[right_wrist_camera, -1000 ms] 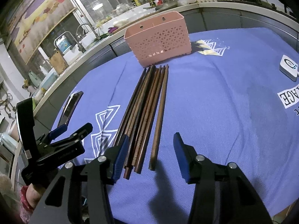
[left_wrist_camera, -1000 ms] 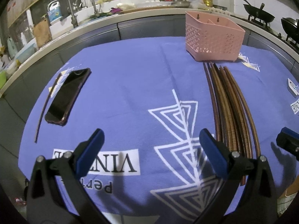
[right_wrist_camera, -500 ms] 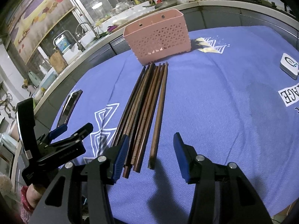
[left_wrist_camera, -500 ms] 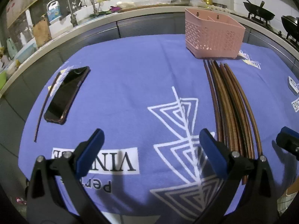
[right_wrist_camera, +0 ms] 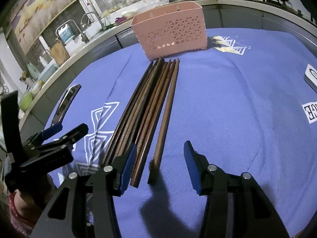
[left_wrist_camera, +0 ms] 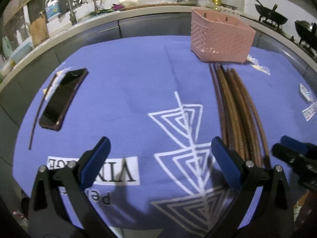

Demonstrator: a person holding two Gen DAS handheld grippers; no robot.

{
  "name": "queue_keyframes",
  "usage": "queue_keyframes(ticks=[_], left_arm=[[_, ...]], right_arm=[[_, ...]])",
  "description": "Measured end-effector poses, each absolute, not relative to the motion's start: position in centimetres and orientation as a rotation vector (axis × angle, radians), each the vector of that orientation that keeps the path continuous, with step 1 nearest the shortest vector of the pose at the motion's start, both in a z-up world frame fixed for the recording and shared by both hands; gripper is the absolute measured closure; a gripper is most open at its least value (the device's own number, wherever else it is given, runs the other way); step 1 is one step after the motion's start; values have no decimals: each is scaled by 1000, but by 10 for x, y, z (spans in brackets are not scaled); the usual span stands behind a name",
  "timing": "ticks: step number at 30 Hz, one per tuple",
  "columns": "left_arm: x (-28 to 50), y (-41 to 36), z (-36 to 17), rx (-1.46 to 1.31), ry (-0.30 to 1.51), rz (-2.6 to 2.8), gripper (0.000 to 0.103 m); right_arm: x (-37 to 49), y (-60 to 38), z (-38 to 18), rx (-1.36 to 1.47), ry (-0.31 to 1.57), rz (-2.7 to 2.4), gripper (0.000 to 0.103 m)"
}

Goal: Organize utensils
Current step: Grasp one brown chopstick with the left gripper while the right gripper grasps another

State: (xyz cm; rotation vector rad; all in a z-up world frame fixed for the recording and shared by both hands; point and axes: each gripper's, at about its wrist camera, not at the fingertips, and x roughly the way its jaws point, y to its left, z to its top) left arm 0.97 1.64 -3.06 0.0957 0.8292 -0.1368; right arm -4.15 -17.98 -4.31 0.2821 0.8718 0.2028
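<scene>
A table draped in a purple-blue cloth [left_wrist_camera: 128, 91] with white triangle patterns fills both views. A bundle of long, dark brown wooden chopsticks [right_wrist_camera: 146, 111] lies side by side on the cloth, running lengthwise from near the cameras toward a pink perforated plastic utensil basket [right_wrist_camera: 170, 31], which stands upright at the far edge of the cloth; the far tips of the chopsticks end just in front of the basket. The right gripper [right_wrist_camera: 158, 164], black with blue pads, hovers over the near ends of the chopsticks with its jaws apart and nothing clamped; the outermost chopstick's end lies between the pads. The left gripper [left_wrist_camera: 160, 160] hangs above bare cloth to the left of the bundle, jaws spread wide and holding nothing. A black smartphone [left_wrist_camera: 62, 99] lies flat near the cloth's left edge. Behind the table runs a cluttered kitchen counter [left_wrist_camera: 138, 11].
</scene>
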Motion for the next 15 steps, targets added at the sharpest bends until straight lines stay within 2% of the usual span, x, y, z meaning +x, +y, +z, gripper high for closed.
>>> queue_keyframes(ticks=[4, 6, 15], left_arm=[[11, 10, -29, 92, 828, -187, 6], [11, 6, -28, 94, 828, -211, 9], [22, -28, -41, 182, 870, -292, 41]], right_arm=[[-38, -176, -45, 235, 870, 192, 53], [-36, -173, -48, 208, 877, 185, 53], [-33, -151, -57, -31, 840, 127, 65]])
